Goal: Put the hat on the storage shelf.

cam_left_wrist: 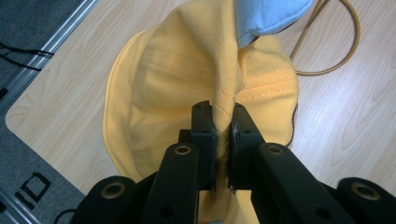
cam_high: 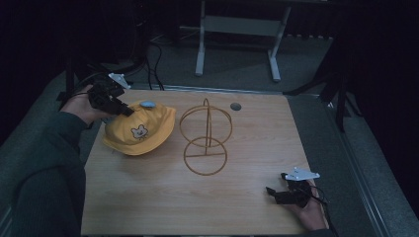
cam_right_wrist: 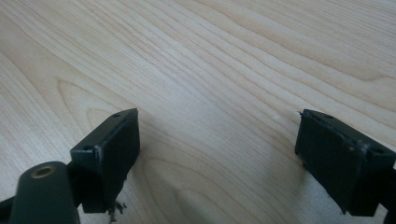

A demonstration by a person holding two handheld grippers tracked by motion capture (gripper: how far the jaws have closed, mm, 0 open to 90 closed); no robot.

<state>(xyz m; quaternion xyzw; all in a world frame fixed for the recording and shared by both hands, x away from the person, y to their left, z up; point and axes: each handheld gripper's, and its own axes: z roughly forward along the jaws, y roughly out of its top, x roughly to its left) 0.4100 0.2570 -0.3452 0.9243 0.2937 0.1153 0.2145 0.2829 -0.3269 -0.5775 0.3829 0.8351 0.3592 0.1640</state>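
Black jaws of the left gripper pinch a fold of the yellow hat. Right gripper rests released on the surface. Beside the hat stands a wire stand.

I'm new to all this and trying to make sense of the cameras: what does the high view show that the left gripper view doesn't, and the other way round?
High view alone: the whole wooden table, the full gold wire stand, the cartoon patch on the yellow hat, and the right tool lying open near the table's right edge.

Left gripper view alone: close up, the left tool is shut on a pinched fold of the hat's fabric, with stitching visible.

Both: the hat, its blue tag, part of the wire stand and the wooden tabletop.
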